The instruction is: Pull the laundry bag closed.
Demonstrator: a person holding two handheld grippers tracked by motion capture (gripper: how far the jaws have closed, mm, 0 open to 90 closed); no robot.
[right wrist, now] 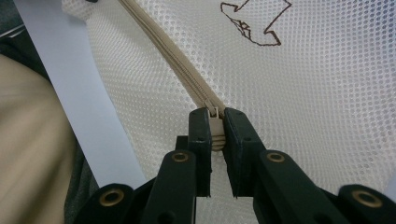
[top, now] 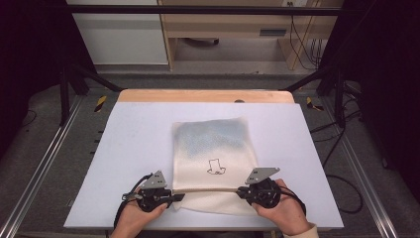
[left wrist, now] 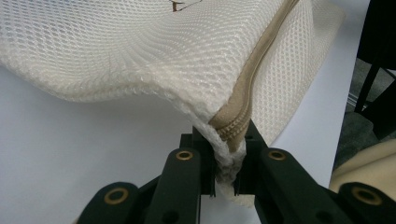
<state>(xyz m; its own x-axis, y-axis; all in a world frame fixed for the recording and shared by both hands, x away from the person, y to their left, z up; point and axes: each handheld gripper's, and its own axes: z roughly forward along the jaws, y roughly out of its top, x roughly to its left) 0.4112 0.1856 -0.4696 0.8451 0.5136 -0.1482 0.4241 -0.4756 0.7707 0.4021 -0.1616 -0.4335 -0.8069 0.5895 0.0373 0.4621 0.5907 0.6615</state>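
While the right gripper [right wrist: 213,122] is pinching the zipper pull [right wrist: 215,126] between its pressed-together jaws, the left gripper [left wrist: 229,154] is clamping the corner of the mesh bag [top: 213,148] where the zipper [top: 205,190] ends, holding that end steady. In the high view both hands are sitting at the near edge of the desk [top: 138,129], left gripper [top: 176,197] at one end of the tan zipper line and right gripper [top: 241,191] at the other, with the zipper stretched taut between them.

Judging from this, the grips are already made and the pull is sitting at the right-hand end — the slide along the zipper looks not yet started, so nearly the whole run toward the left corner is left. Whether the teeth are meshed along the visible stretch is hard to say, though in the right gripper view they appear joined ahead of the pull.

The bag is lying flat near the middle of the desk, a small brown outline drawing [top: 216,167] on its face. Something bluish-grey [top: 213,136] is showing through the mesh in its far half — what it is I cannot tell.
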